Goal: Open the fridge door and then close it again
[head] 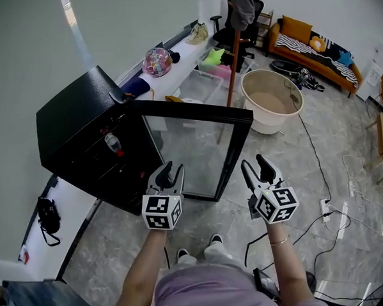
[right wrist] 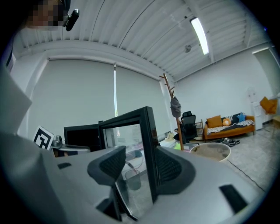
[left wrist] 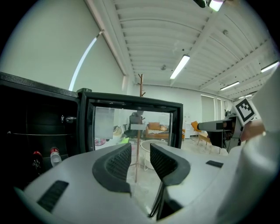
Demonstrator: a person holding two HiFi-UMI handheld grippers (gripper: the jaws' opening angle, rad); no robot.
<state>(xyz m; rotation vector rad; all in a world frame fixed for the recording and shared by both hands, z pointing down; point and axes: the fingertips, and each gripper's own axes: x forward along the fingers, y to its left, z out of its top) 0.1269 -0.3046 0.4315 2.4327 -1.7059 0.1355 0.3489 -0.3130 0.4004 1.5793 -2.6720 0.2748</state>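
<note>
Left tongs (head: 173,170) and right tongs (head: 253,164) are held spread and empty, the right aligned with the open fridge door (head: 235,151) for closing.

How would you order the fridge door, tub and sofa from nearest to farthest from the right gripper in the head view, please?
1. Fridge door, just left of the right gripper.
2. Tub, ahead on the floor.
3. Sofa, far back at the right.
</note>
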